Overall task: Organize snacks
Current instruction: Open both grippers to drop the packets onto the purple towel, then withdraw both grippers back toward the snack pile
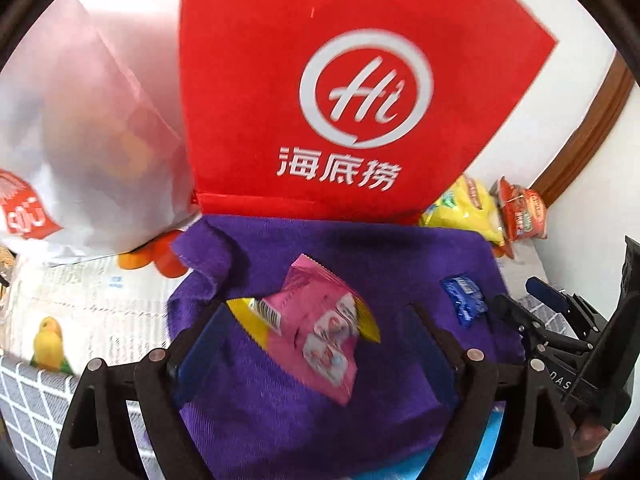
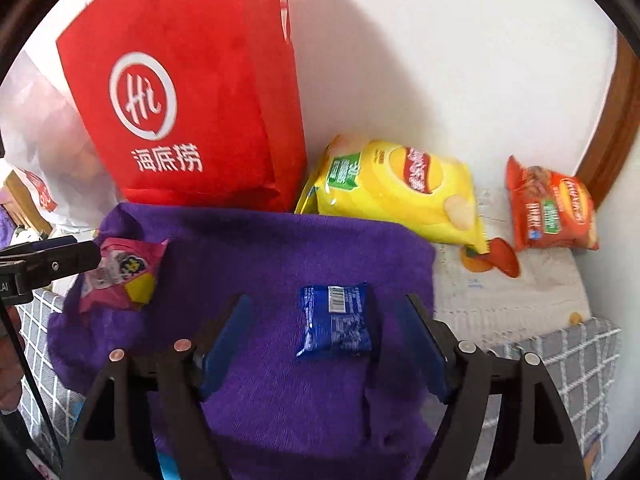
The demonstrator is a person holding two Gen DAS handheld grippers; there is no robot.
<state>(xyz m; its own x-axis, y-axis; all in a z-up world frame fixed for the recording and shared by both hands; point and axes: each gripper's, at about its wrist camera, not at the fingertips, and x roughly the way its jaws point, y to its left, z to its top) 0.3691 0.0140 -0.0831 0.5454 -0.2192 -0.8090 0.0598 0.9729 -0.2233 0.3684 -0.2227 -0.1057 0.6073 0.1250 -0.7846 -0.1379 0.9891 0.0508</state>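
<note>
A pink and yellow snack pack [image 1: 320, 336] lies tilted on a purple towel [image 1: 360, 248], between the fingers of my left gripper [image 1: 317, 305]. That gripper is open and its blue pads stand clear of the pack. A small blue snack pack [image 2: 334, 320] lies flat on the same towel [image 2: 240, 248], barcode up, between the open fingers of my right gripper [image 2: 325, 298], with neither pad touching it. The pink pack [image 2: 120, 276] also shows at the left of the right wrist view, and the blue pack [image 1: 464, 300] at the right of the left wrist view.
A red bag [image 1: 340, 100] with a white logo stands behind the towel. Left of it is a white plastic bag [image 1: 80, 140]. A yellow chip bag [image 2: 400, 188] and an orange-red chip bag [image 2: 552, 208] lie against the white wall. A grey grid-patterned cloth [image 2: 580, 360] covers the table.
</note>
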